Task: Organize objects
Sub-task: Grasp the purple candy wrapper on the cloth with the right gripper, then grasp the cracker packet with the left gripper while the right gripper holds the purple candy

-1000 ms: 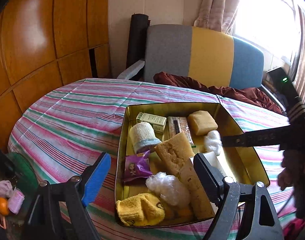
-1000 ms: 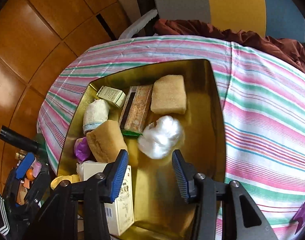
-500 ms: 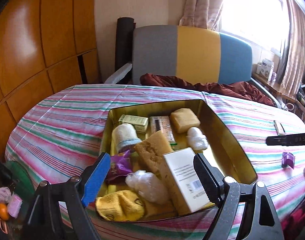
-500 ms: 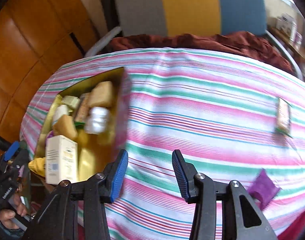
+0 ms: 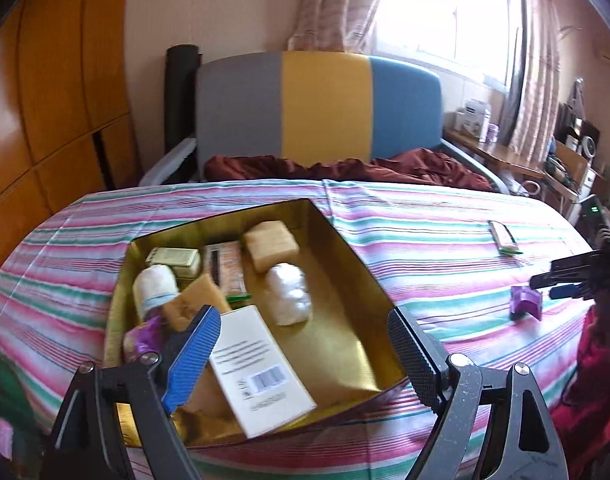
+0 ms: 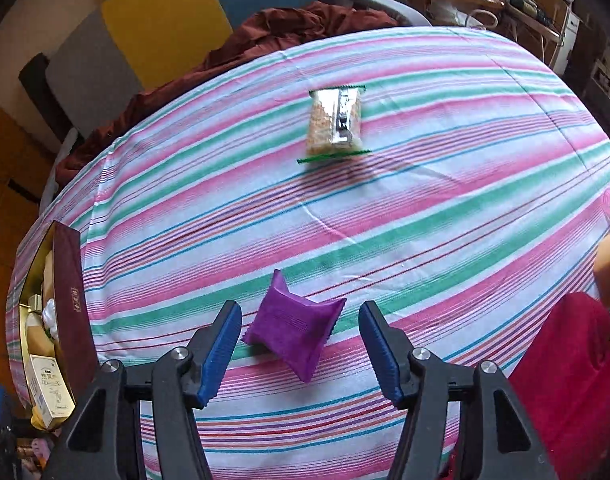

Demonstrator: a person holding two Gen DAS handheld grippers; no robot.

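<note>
A small purple foil sachet [image 6: 295, 332], puffy with crimped edges, lies on the striped pink, green and white cotton tablecloth [image 6: 425, 220] between the ribbed blue pads of the right gripper [image 6: 301, 348]; its jaws are opening and the pads stand clear of the sachet on both sides. Farther up the cloth lies a clear plastic snack packet with green serrated ends [image 6: 336, 122], well apart from the sachet. A second ago this gripper hung over the gold-lined tin box [image 5: 345, 280]; now that box sits at the far left edge of its view, maroon outside and cut off by the frame.

The left gripper [image 5: 301, 354] hovers over the near end of the box, its jaws wide apart with nothing pressed between them. Inside lie a white cardboard carton with a barcode [image 5: 261, 368], a crinkled white plastic bundle [image 5: 289, 294], a tan porous sponge block [image 5: 271, 240] and a rolled white cloth [image 5: 155, 290]. The left finger hides part of the carton and what may be a second purple wrapper. The box has slid leftward in this view since the earlier frame
</note>
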